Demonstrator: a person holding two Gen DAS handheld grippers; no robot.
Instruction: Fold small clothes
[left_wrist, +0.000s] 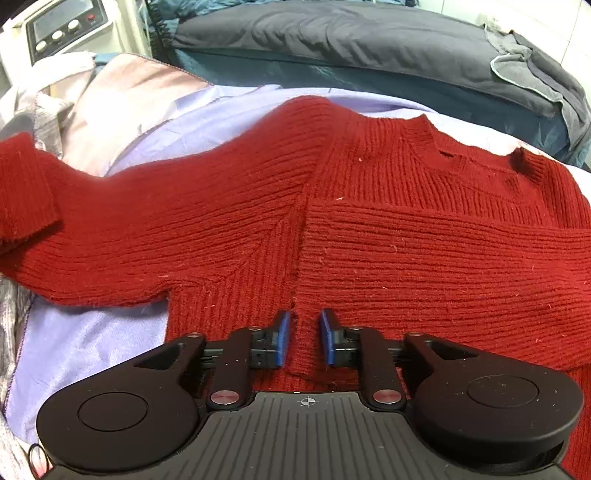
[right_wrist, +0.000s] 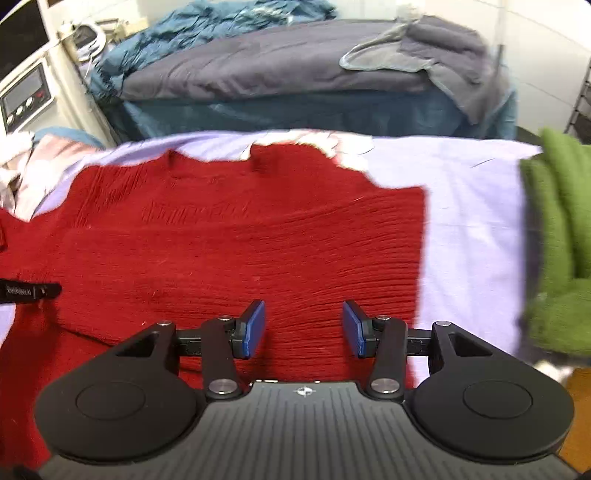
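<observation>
Red knitwear fills most of what both tools look down on: a ribbed red sweater (left_wrist: 369, 229) spread flat on a lavender sheet (left_wrist: 85, 343). The left tool (left_wrist: 306, 341) sits at the garment's near edge, at 6 o'clock of the left wrist view, its blue pads (left_wrist: 283, 338) drawn narrow around a small pinch of the knit that stands up between them; whether the pads actually press the fabric I cannot tell for sure, though the fold lies right in the slim gap. One sleeve (left_wrist: 74, 206) runs out toward 9 o'clock, its cuff turned up at the far left, and the neckline (left_wrist: 476, 162) lies toward 1 o'clock.

The right tool (right_wrist: 304, 328) hovers low over the sweater's body with its jaws held wide, red knit showing between them, nothing gripped. The sweater's straight side edge runs at about 3 o'clock of that tool, with bare sheet beyond. A green garment (right_wrist: 557, 240) is heaped at the far right of the sheet.

Behind, at 12 o'clock, a bed carries a dark grey duvet (right_wrist: 277, 62) over teal bedding, with a grey towel (right_wrist: 424, 51) dropped on top. A white appliance with round knobs (left_wrist: 59, 26) stands at 10 o'clock, pale pink cloth (left_wrist: 122, 96) bunched below it.
</observation>
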